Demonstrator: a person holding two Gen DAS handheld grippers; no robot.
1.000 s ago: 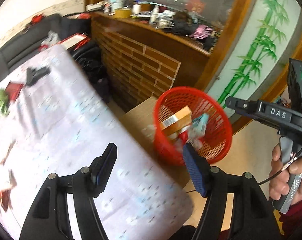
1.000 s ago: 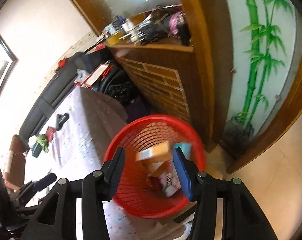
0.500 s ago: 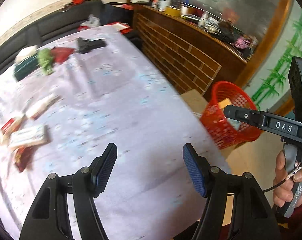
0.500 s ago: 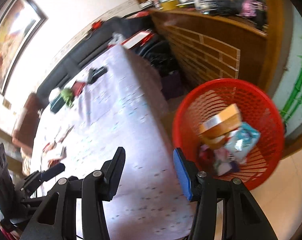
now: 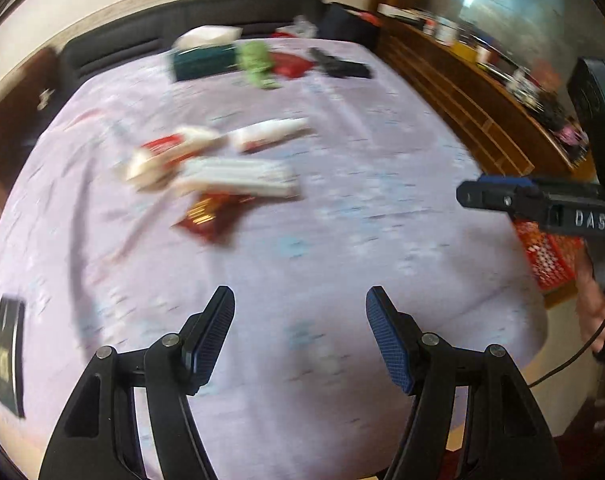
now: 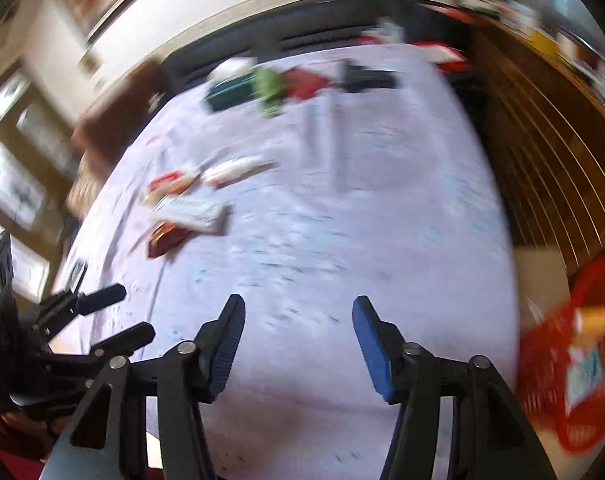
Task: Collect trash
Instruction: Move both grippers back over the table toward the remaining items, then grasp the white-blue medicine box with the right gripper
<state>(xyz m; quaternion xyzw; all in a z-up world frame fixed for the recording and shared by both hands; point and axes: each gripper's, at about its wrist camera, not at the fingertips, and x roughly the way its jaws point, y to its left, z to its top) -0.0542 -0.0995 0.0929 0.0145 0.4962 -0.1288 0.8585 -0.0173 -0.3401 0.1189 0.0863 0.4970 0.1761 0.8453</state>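
Observation:
Several pieces of trash lie in a blurred cluster on the lilac tablecloth: a white flat box (image 5: 238, 178), a dark red wrapper (image 5: 210, 216), a red-and-white wrapper (image 5: 170, 152) and a white tube-like pack (image 5: 270, 134). The cluster shows in the right wrist view too, with the white box (image 6: 190, 210) and red wrapper (image 6: 166, 238). The red mesh basket (image 6: 574, 364) stands off the table's right edge and holds trash. My left gripper (image 5: 300, 328) is open and empty over the near table. My right gripper (image 6: 298, 338) is open and empty; it also shows in the left wrist view (image 5: 502, 200).
At the table's far end lie a teal tissue box (image 5: 202, 60), a green object (image 5: 256, 62), a red pouch (image 5: 290, 64) and a black object (image 5: 342, 66). A dark flat card (image 5: 10, 356) lies near the left edge. A wooden counter (image 5: 482, 100) runs along the right.
Both grippers have swung left, away from the red basket and toward the table. The trash cluster has come to the middle of both views; the basket has slid to the right edge.

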